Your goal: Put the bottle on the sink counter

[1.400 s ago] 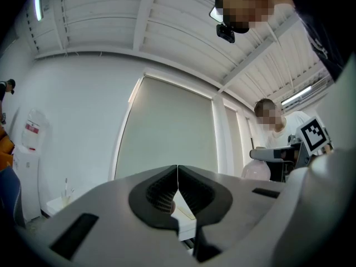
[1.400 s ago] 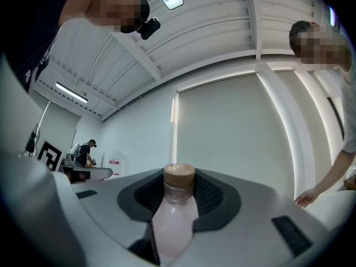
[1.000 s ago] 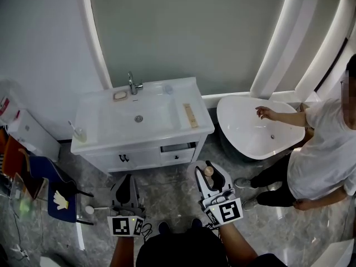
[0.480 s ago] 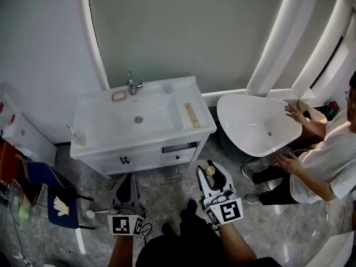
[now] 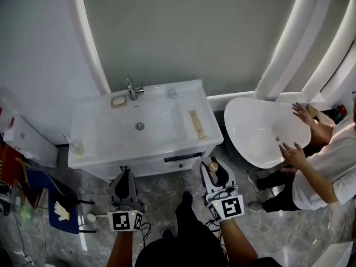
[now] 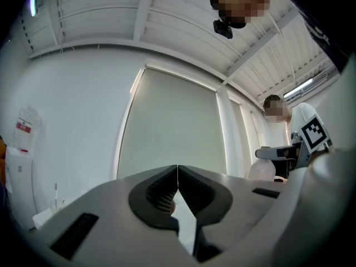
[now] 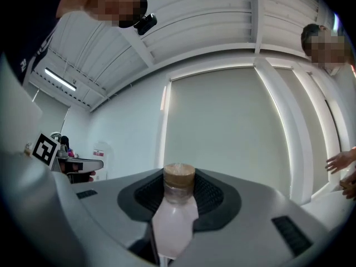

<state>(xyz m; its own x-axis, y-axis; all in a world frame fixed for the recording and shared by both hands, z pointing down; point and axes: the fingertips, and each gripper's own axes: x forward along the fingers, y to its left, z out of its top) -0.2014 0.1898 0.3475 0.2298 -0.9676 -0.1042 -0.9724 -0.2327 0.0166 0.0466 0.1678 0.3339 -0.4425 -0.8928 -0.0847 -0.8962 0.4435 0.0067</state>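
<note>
We had the right gripper (image 5: 212, 174) clamped on a pale, translucent plastic bottle with a tan cap (image 7: 176, 218). The ribbed pads pinched its neck just under the cap. The body ran back toward the camera and the cap pointed forward past the tips. We judged that this neck hold kept the base free to be set down first. The left gripper (image 6: 177, 188) had its jaws pressed together with nothing between them. It sat low beside the right one and seemed to be kept out of the way, since one gripper could carry the bottle.

In the head view both grippers hung over the grey marbled floor (image 5: 167, 196), just in front of the white sink cabinet (image 5: 92, 149). The bottle was therefore near the counter's front edge but not over it, and it touched nothing except the pads. The flat ledge right of the basin, where a narrow wooden strip (image 5: 196, 124) lay, looked the nearest place to set it. Farther right a person leaned both hands on a white oval bathtub (image 5: 250, 121), well apart from us.
</note>
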